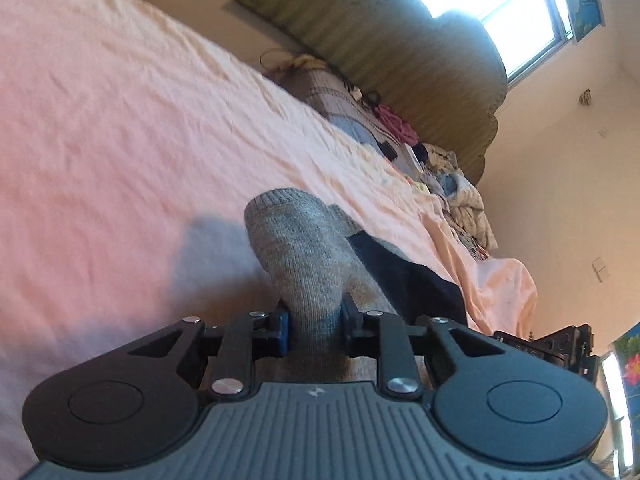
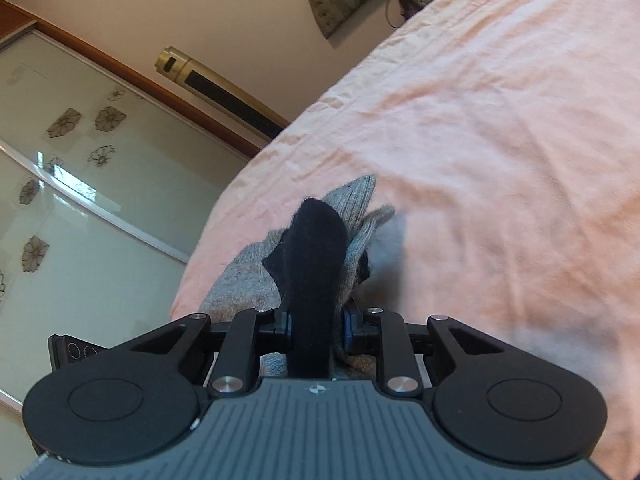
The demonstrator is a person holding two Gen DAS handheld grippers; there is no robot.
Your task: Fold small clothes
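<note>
Left gripper [image 1: 314, 320]: jaws narrow, clamped on grey sock [image 1: 296, 256], which runs forward from the pads onto the pink sheet [image 1: 120, 128]. Right gripper [image 2: 316, 322]: narrow, pinching the sock's dark toe [image 2: 316, 256]; grey knit bunched beneath and alongside it, on the sheet.

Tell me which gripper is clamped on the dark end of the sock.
The right gripper: its jaws pinch the sock's black tip. The left gripper clamps the grey knit part instead.
</note>
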